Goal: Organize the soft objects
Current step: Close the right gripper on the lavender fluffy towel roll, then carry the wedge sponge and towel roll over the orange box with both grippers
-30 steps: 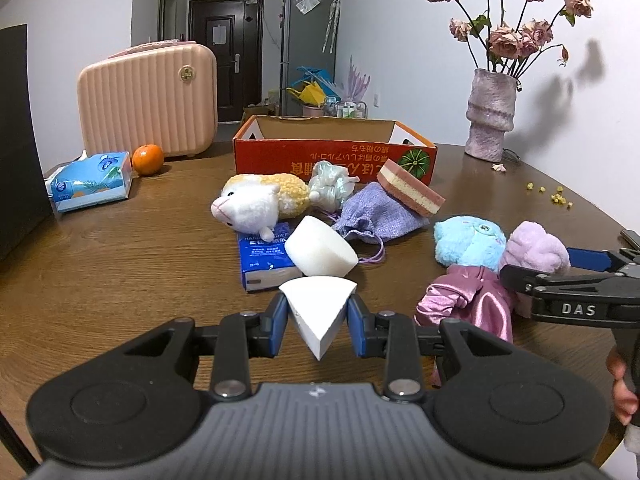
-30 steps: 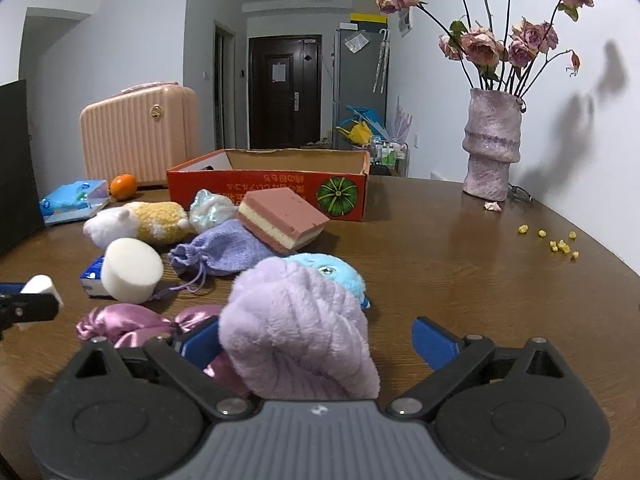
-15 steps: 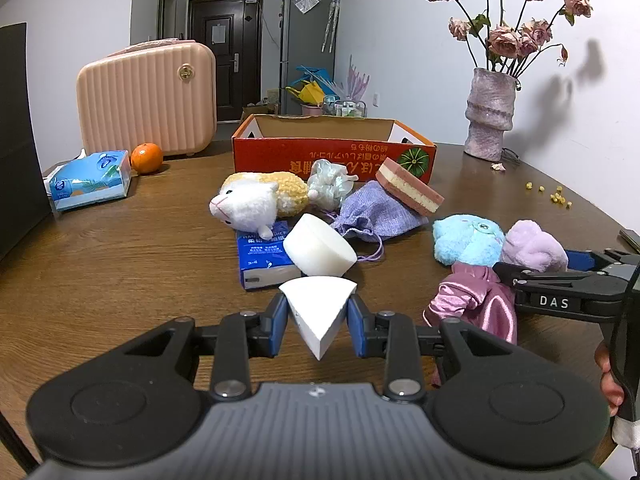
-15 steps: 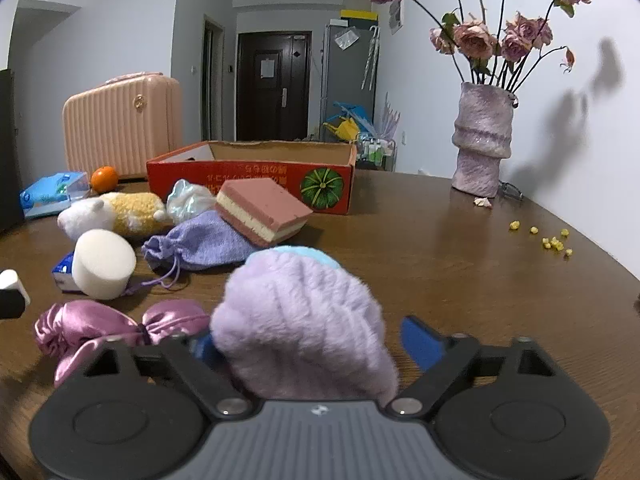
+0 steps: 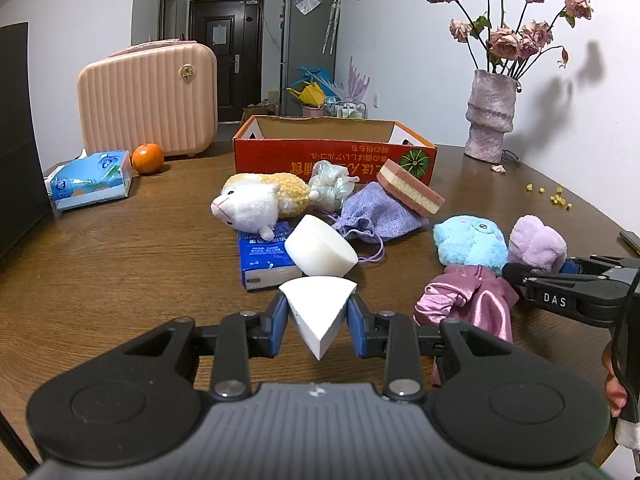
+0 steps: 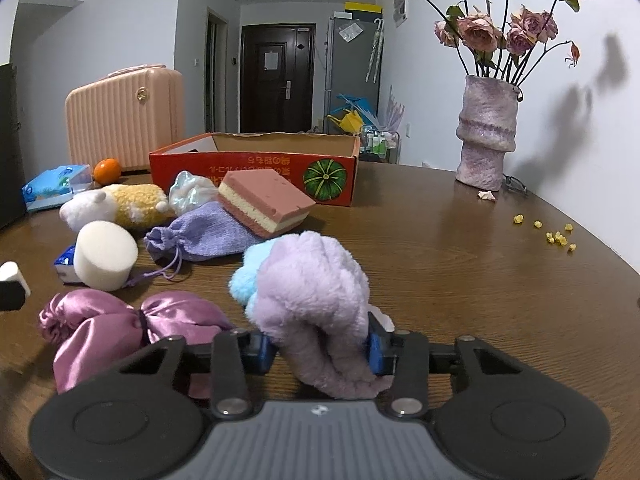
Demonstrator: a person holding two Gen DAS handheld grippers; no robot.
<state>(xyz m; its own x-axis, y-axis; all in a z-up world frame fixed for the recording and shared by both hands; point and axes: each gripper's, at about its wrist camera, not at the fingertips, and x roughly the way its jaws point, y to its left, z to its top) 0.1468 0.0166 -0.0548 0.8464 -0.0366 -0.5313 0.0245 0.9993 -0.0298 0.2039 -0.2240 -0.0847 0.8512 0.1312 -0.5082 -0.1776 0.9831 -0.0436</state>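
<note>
The left tongs [image 5: 318,318] pinch a white foam wedge [image 5: 317,308] at lower centre; the right tongs [image 6: 320,350] have closed on the lilac plush [image 6: 316,292]. Each should lift clear before heading to the orange box [image 6: 256,176] in the upper middle, squeezing lightly.

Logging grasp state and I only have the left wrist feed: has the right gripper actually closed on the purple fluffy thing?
Observer: Yes. From its own camera, the right gripper is shut on the purple plush, with a blue pad pressing each side.
Operator: Is the plush free of the blue toy?
Observer: Doesn't look like it. The blue toy sits directly behind it, apparently touching.
Operator: Is the pink satin piece caught too?
Observer: No, the pink satin piece lies left of the jaws, outside them.
</note>
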